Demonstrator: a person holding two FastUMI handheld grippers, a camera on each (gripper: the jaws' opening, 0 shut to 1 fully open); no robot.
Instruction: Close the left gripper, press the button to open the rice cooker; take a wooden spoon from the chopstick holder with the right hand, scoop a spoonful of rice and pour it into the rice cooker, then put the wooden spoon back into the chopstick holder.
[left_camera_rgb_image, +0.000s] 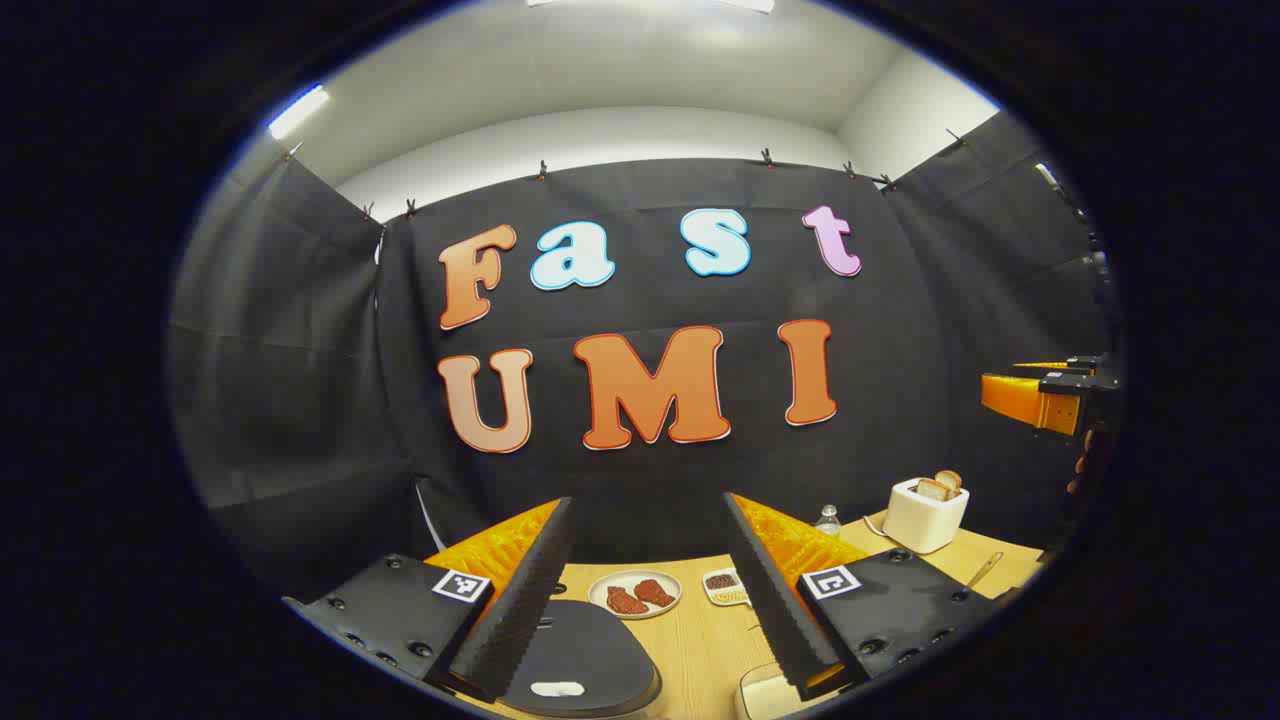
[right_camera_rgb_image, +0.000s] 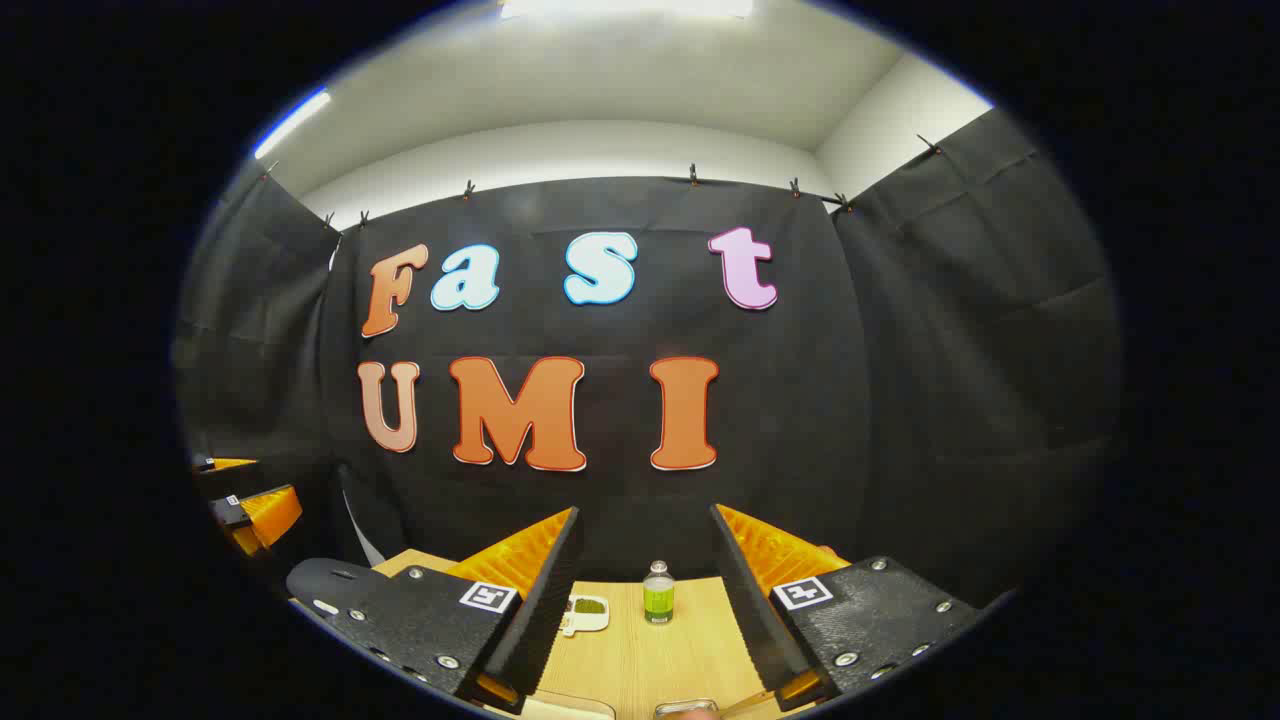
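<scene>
With both its fingers spread wide and holding nothing, the left gripper (left_camera_rgb_image: 648, 580) hangs just above the dark rice cooker (left_camera_rgb_image: 585, 655), whose lid looks smooth and rigid, while the right gripper (right_camera_rgb_image: 640, 590) is also spread and empty.

Both cams ride high over wooden table (left_camera_rgb_image: 690, 640), facing back wall; shared: prob. same tabletop.
</scene>
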